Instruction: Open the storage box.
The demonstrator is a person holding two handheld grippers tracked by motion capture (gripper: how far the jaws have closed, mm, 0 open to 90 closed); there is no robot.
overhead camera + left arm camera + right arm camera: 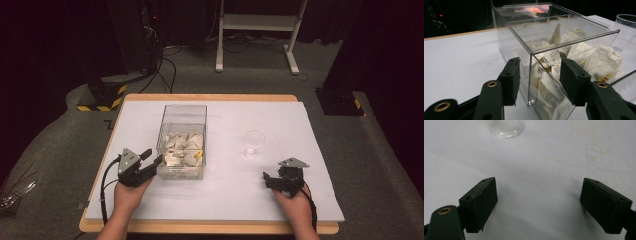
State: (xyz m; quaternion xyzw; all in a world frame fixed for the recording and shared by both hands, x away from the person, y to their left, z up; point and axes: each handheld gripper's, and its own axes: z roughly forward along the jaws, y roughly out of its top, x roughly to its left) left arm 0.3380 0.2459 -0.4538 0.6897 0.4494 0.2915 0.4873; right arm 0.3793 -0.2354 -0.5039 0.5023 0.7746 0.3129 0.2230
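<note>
Since the clear box (182, 141) is light and could slide on the smooth white table (300, 195), I bring my left hand-held gripper (151, 161) to its near left corner, probably to steady it. In the left gripper view the jaws stand spread, one on each side of the vertical corner edge of the box (554, 62), and I cannot tell if they touch the wall yet. Inside the box lie many white tea bags (584, 56), piled loosely. My right hand-held gripper (268, 179) rests low on the table, well apart from the box, its jaws wide open and holding nothing. It points toward the empty clear cup (253, 143), which stands upright just ahead; I judge a tea bag should go there.
</note>
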